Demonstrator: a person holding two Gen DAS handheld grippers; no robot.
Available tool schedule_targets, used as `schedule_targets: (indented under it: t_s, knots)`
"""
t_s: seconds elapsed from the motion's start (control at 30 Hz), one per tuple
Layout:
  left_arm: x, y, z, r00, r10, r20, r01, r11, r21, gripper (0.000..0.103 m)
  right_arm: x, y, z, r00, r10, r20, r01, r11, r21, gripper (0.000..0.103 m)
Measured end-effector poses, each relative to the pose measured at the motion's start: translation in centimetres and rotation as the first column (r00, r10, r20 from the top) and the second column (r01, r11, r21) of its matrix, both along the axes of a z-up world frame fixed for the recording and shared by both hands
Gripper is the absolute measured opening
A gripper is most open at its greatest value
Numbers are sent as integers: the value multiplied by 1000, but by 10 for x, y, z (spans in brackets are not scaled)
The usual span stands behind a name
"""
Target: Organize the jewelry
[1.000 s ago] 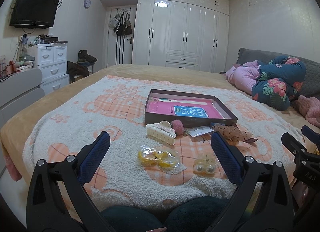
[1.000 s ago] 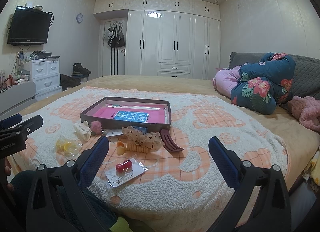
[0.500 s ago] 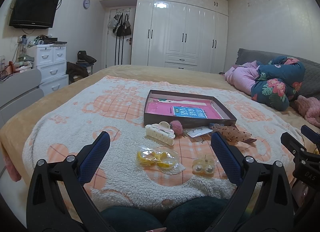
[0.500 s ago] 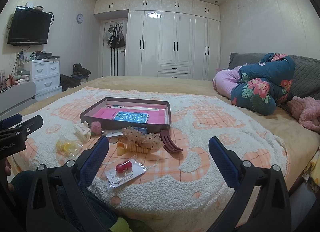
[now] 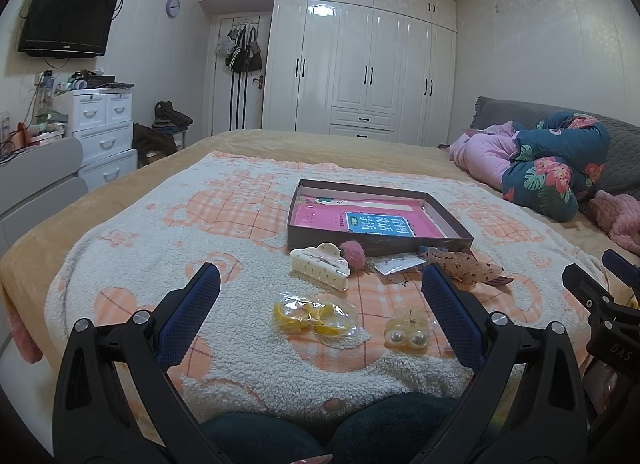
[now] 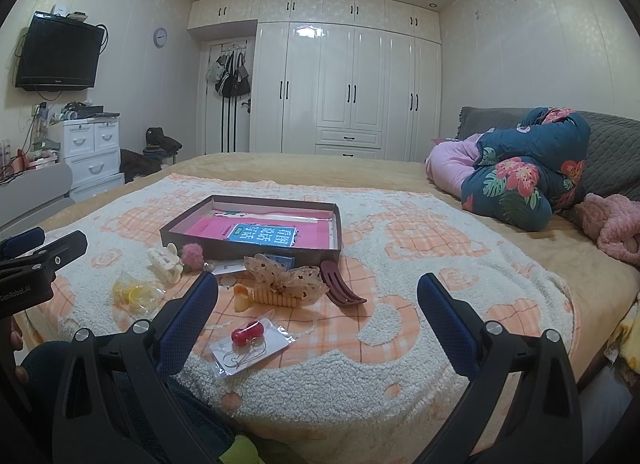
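I hold my left gripper [image 5: 320, 292] above the near edge of the bed, its blue-padded jaws spread wide with nothing between them, and my right gripper [image 6: 318, 302] hangs beside it, equally wide and empty. On the fleecy peach-checked blanket [image 5: 160, 232] lies the jewelry. A clear bag of yellow hoops [image 5: 314, 316] sits just ahead of my left jaws, with a small packet of pearl earrings [image 5: 408, 334] close beside it. Farther out, a cream claw clip [image 5: 320, 270] touches a pink pompom [image 5: 354, 254] right against the front wall of the shallow brown box [image 5: 376, 244], which holds a pink sheet with a blue label. Before my right gripper rests a card with a red bead earring [image 6: 248, 340]; beyond it are a dotted bow comb [image 6: 280, 284] and a maroon hair fork [image 6: 340, 288].
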State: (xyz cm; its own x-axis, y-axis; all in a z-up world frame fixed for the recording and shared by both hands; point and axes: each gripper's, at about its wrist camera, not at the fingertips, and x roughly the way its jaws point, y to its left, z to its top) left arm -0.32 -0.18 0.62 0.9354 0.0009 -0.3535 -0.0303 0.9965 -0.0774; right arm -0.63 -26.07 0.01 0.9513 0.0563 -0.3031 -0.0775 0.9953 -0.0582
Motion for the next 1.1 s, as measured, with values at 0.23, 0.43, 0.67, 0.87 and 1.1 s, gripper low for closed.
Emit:
schedule_targets:
  t_s: [0.23,0.43,0.67,0.87,1.1]
  knots:
    - [2,-5,6,1000,-4,0,4,1000,2,92,-1,0,1,1000,10,-1,-10,1000,-1,97]
    - [3,-4,8,1000,4,-4,-4,1000,-10,92,2,6,-1,999,51,-15,-51,999,-12,97]
    - [11,14,7,999,37,-22,-38,998,-57,92,17,29,-12,981,158,-111,-165,985,-56,97]
    - [22,32,3,996,66,-62,-70,995,-70,92,36,40,-26,956,214,-199,-233,969,-77,97]
    - [54,39,-12,977,18,-212,-31,998,-60,92,57,46,-44,927,246,-282,-289,950,-121,97]
